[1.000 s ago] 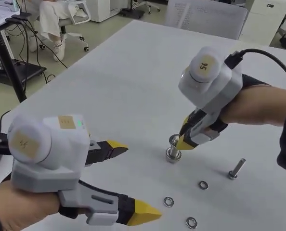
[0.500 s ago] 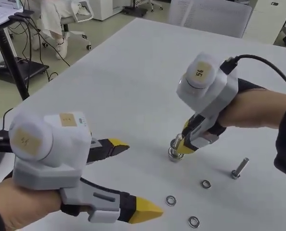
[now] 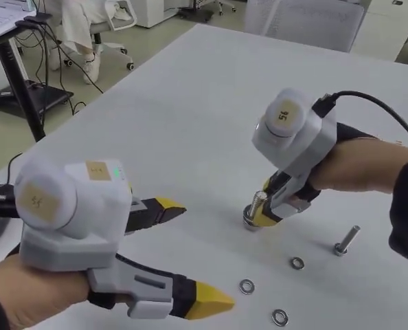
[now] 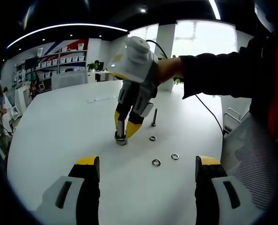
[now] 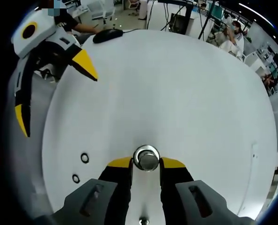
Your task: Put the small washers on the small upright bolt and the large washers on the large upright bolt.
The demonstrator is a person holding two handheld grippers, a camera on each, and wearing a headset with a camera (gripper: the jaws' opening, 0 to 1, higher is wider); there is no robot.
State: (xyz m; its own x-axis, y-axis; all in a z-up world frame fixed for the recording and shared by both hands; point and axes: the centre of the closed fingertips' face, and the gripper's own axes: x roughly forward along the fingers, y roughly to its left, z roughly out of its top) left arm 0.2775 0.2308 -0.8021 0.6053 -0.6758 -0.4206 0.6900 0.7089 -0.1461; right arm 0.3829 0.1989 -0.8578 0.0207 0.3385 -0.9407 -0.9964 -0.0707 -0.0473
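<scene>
On the table: right claw narrow around large bolt, grip unclear | left claw wide, near edge

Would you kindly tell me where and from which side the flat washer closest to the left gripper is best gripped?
I would take the washer across its outer rim, coming down from above with the jaws of the left gripper astride the ring. It lies flat on the table, offering no upright face, and the two other washers lie clear of it.
</scene>
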